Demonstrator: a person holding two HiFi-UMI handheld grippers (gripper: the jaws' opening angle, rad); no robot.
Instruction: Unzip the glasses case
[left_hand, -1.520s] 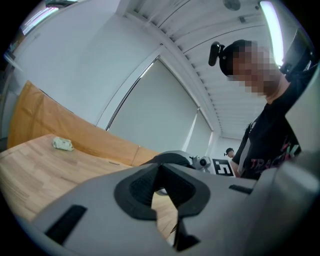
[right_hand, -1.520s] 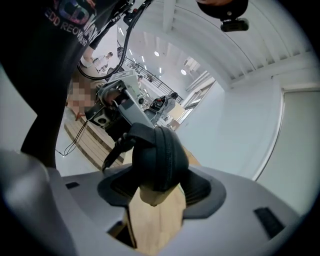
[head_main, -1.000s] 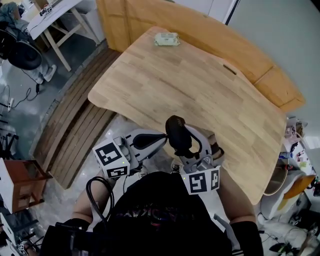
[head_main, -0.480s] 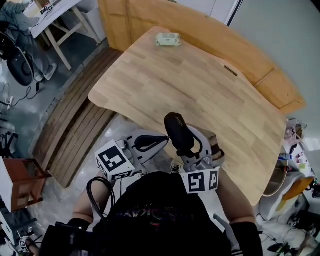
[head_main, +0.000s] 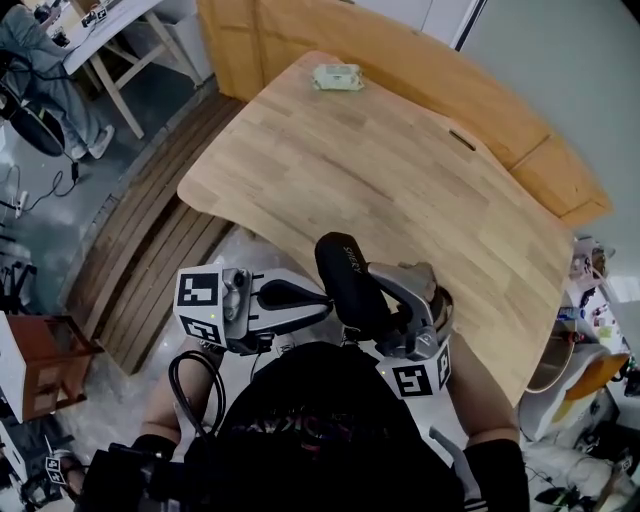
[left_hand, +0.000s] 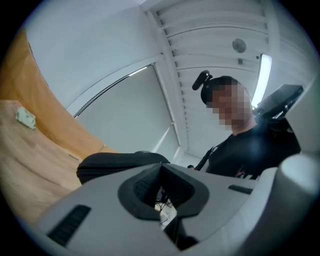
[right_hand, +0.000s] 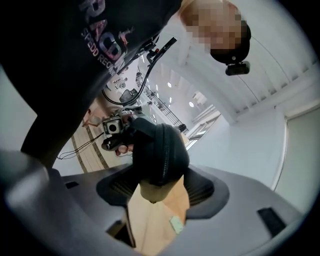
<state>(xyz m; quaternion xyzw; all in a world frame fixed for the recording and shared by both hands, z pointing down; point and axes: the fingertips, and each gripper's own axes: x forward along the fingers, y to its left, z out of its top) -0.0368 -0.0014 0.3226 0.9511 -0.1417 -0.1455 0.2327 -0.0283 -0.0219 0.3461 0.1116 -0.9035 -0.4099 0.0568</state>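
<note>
The black zipped glasses case (head_main: 345, 280) hangs in the air at the near edge of the wooden table (head_main: 400, 180), close to my body. My right gripper (head_main: 366, 300) is shut on its lower end; in the right gripper view the case (right_hand: 157, 150) sits between both pads of that gripper (right_hand: 157, 182), whose jaws have just been opening a little while still touching it. My left gripper (head_main: 325, 296) is shut, its tip right beside the case's left side. In the left gripper view the closed jaws of the left gripper (left_hand: 161, 167) sit just in front of the case (left_hand: 115, 162).
A small pale green packet (head_main: 334, 77) lies at the table's far edge. Orange panels (head_main: 400, 50) stand behind the table. Slatted wooden boards (head_main: 150, 250) run along the floor at left, with a red-brown box (head_main: 40, 365) nearby and clutter at the right.
Both grippers have risen and turned. The case now stands higher and more tilted over the table's edge, and the left gripper's marker cube has swung to the left.
</note>
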